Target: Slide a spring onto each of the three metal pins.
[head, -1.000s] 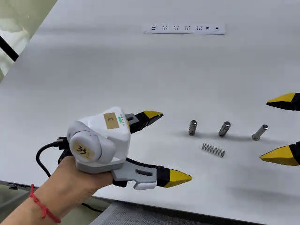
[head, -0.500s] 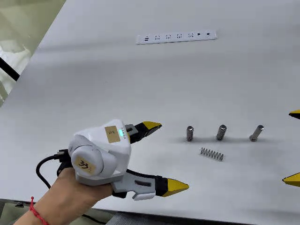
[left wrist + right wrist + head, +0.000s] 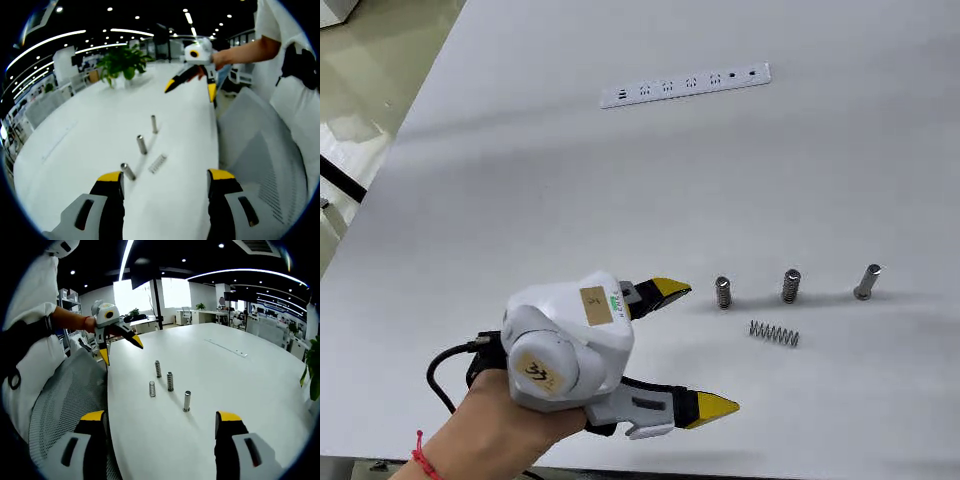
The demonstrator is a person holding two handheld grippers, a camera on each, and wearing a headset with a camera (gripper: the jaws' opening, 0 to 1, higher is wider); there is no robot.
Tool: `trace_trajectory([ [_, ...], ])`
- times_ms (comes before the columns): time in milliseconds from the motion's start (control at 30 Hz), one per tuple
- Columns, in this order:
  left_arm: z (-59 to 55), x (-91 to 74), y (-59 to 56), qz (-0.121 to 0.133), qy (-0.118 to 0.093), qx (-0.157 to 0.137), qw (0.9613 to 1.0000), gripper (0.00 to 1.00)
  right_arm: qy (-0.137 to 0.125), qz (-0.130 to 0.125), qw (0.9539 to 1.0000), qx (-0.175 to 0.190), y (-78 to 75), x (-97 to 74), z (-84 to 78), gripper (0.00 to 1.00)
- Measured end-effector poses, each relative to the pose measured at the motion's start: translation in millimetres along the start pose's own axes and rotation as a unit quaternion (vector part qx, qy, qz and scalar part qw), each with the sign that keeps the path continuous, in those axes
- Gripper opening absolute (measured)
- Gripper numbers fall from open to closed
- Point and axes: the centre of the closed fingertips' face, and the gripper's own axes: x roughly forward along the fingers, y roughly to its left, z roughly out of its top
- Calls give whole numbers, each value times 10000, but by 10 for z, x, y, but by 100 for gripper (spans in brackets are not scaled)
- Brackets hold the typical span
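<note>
Jaws of the left gripper stand wide apart with nothing between them. In the head view it is held low over the near edge of the bench, its yellow tips aimed toward the row of pins. A hand wraps the white body, and a black cable loops out behind it. The right gripper is spread just as wide and is just as empty (the left gripper view catches it raised in the air past the far end of the row, over the bench edge).

Three metal pins stand upright in a line on the white bench, apart from one another. The left pin and the middle pin each carry a spring coiled round the shaft. The right pin is smooth and bare. One loose spring lies on its side on the bench just on the near side of the row, in front of the gap between the left and middle pins and touching neither. A white power strip lies flat well beyond the pins, toward the far side of the bench
</note>
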Motion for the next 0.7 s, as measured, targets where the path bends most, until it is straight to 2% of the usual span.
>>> trace_trajectory([
  [233,-28,245,-32,-258,273,127,9992,59,-32,-30,10000,74,-69,-40,-155,90],
  [367,-133,371,-7,-261,752,481,9957,52,-88,-61,9999,102,-90,-54,-196,89],
  [567,-153,596,-12,-255,937,608,9934,41,-138,-127,9997,142,-81,-78,-211,89],
  [633,-161,671,19,-192,1019,658,9924,40,-151,-136,9997,159,-79,-89,-238,89],
  [700,-154,741,61,-135,1008,585,9931,39,-141,-149,9996,177,-80,-101,-273,88],
])
